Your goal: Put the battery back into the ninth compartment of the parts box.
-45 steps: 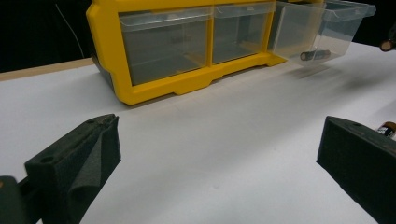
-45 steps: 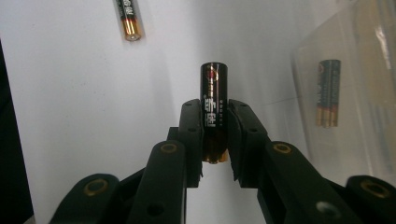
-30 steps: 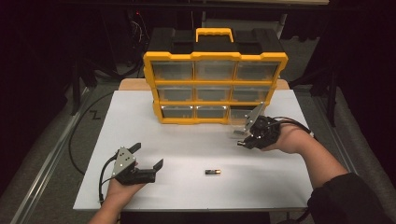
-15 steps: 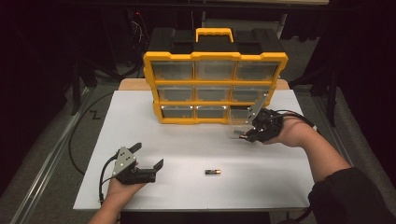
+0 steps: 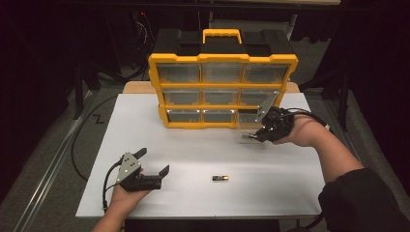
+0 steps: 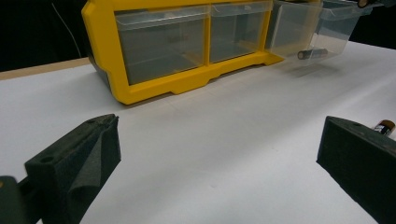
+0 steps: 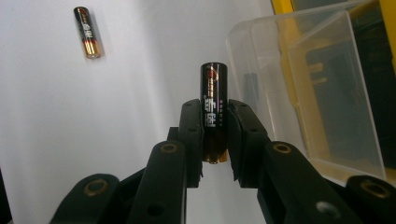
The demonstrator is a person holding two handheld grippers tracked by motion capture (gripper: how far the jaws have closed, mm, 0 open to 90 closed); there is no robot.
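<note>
My right gripper is clenched on a battery standing out between its pads, and since the grip takes just the lower half, it could tip or slip and miss the pulled-out clear drawer at about two o'clock. My left gripper rests released on the table, with the second battery lying at three o'clock from it.

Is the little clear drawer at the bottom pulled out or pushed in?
Pulled out. The clear drawer sticks out past the yellow box, unlike its neighbours, and one battery lies inside it.
</note>
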